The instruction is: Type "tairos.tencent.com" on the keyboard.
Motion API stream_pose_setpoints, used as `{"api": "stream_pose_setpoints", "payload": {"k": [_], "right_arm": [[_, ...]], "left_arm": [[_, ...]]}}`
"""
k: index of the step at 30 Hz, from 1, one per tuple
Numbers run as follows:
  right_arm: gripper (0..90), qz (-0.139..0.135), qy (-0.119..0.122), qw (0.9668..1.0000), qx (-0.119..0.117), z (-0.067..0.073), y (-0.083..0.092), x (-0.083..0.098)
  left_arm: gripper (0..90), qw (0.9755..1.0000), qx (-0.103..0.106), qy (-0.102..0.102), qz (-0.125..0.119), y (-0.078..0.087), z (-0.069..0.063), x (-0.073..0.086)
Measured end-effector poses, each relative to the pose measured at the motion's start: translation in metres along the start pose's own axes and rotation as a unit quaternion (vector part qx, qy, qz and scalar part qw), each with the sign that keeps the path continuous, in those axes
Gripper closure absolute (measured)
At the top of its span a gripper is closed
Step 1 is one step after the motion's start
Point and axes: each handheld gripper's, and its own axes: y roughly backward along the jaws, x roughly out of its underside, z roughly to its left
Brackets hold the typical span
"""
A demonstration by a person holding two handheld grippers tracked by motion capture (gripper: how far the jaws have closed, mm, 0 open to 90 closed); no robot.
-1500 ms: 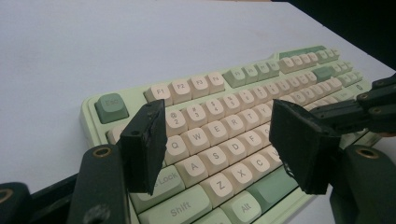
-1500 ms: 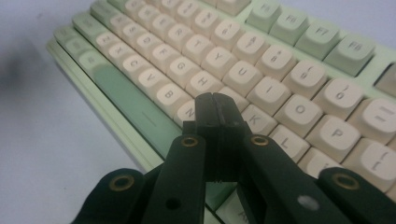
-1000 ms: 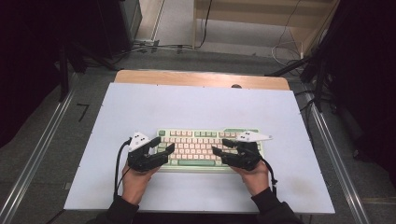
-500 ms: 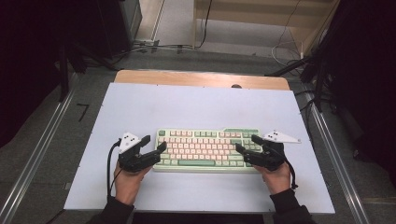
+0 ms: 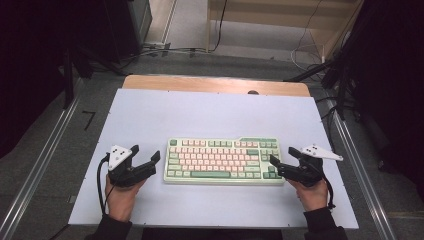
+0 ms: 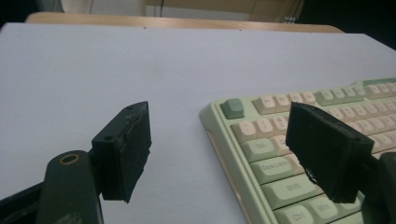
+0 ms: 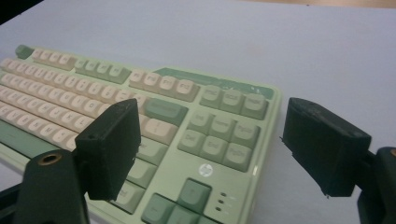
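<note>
Mint-green and cream, the mechanical keyboard (image 5: 223, 161) lies flat on the pale tabletop (image 5: 210, 112), near the front edge and square to it. You hold your left hand-held gripper (image 5: 150, 162) just beside the keyboard's left end and your right hand-held gripper (image 5: 276, 165) at its right end, jaw tip close to the arrow-key corner; whether it touches cannot be told from the high view. Both sets of jaws stand wide apart and hold nothing. In the left gripper view one jaw hangs over the Caps Lock and Shift column (image 6: 275, 179), the other over bare tabletop. In the right gripper view the jaws straddle the right edge of the case, with the navigation cluster (image 7: 219, 135) between them.

Judgement: you are flanking the keyboard, ready to take or shift it by its ends. Next move calls for lowering each hand-held gripper so the jaws bracket the case rim, not the keycaps, then closing evenly on both sides.

Room: broad open tabletop behind the keyboard and to either side; little margin toward you before the front edge.
</note>
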Motion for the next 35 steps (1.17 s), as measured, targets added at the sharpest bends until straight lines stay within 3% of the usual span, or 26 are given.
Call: {"api": "stream_pose_setpoints", "payload": {"k": [9, 23, 30, 35], "right_arm": [[17.7, -0.001, -0.009, 0.9996, 0.026, -0.019, 0.013, 0.008], [17.8, 0.003, -0.030, 0.9974, 0.065, -0.049, 0.025, 0.019], [17.8, 0.008, -0.045, 0.9958, 0.080, -0.060, 0.025, 0.023], [17.7, 0.008, -0.046, 0.9957, 0.080, -0.060, 0.024, 0.023]], "left_arm": [[23.0, 0.9996, -0.027, 0.001, 0.007, 0.005, 0.014, 0.005], [23.1, 0.9970, -0.070, 0.028, 0.017, 0.008, 0.044, 0.011], [23.2, 0.9961, -0.073, 0.043, 0.026, 0.004, 0.050, 0.012], [23.3, 0.9959, -0.070, 0.050, 0.028, 0.001, 0.050, 0.011]]}}
